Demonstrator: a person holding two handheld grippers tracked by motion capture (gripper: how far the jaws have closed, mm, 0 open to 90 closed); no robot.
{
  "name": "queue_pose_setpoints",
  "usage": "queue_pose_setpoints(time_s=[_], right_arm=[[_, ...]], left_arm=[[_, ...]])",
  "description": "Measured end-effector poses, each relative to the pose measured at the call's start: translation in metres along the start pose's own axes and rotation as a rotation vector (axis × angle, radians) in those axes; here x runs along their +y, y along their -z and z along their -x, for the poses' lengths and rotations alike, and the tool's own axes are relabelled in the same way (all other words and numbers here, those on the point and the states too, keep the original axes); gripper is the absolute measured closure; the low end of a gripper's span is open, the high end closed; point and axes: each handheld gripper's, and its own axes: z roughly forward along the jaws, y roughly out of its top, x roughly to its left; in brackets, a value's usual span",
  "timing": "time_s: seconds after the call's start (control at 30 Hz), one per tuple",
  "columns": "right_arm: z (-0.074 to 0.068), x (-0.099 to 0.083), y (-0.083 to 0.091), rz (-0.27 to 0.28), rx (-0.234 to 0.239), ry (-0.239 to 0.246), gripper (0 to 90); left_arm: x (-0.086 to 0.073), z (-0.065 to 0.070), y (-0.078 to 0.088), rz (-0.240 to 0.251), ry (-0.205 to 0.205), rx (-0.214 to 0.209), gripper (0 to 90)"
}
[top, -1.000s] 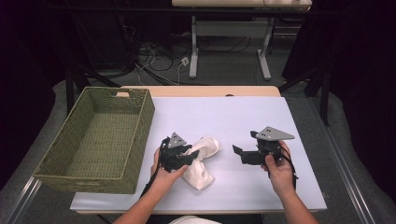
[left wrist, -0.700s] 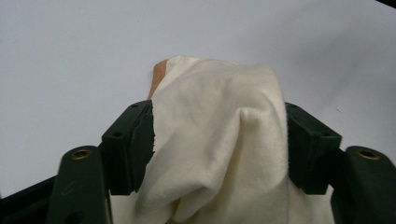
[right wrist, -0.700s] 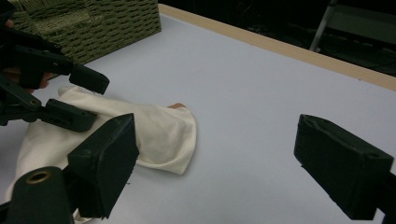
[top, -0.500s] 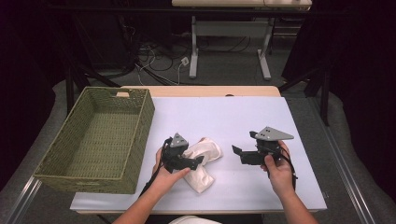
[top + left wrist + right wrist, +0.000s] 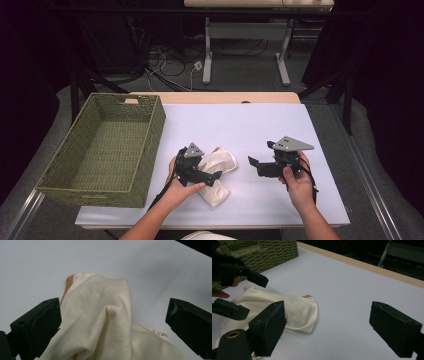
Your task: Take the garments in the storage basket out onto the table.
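A cream cloth (image 5: 222, 161) lies crumpled on the white table (image 5: 240, 125), near its front. My left gripper (image 5: 214, 178) hovers over the cloth's near part. In the left gripper view its jaws have just been opening and now stand wide, with a raised fold of the cloth (image 5: 105, 322) lying loose between them. The pads do not press on it. A brown patch (image 5: 68, 283) shows at the cloth's far edge. To the right of the cloth, my right gripper (image 5: 254, 166) points left at it, open with nothing between its jaws (image 5: 327, 322).
A green woven basket (image 5: 150, 135) stands on the table's left side, close to the left hand. The table's wooden far edge (image 5: 220, 97) runs behind. Desk legs and cables stand on the floor beyond.
The left gripper's jaws have spread apart and let go of the cloth, which now lies slack on the table. Neither hand has shifted.
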Motion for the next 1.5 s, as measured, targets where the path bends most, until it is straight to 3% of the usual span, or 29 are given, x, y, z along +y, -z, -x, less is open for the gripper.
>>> queue_pose_setpoints(time_s=[0.2,0.47,0.63,1.0,1.03,1.2,1.5], right_arm=[[-0.001,0.000,0.001,-0.007,0.000,0.006,13.5],[-0.001,0.000,0.001,-0.009,-0.001,0.004,13.5],[-0.001,0.000,0.001,-0.001,0.001,0.003,13.5],[-0.002,0.000,0.001,0.000,0.001,0.008,13.4],[-0.002,0.000,0.001,0.002,0.001,0.007,13.5],[-0.001,0.001,0.002,-0.005,0.000,0.005,13.5],[-0.001,0.001,0.004,0.000,-0.003,0.000,13.5]], left_arm=[[0.004,-0.001,0.006,0.010,0.007,0.001,0.4],[0.011,-0.001,0.019,0.038,0.003,-0.041,0.4],[0.017,0.001,0.028,0.035,-0.029,-0.061,0.4],[0.027,0.000,0.049,0.040,-0.042,-0.065,0.4],[0.029,0.000,0.053,0.063,-0.039,-0.056,0.4],[0.033,-0.002,0.064,0.075,-0.026,-0.065,0.5],[0.038,-0.015,0.087,0.116,-0.025,-0.037,0.8]])
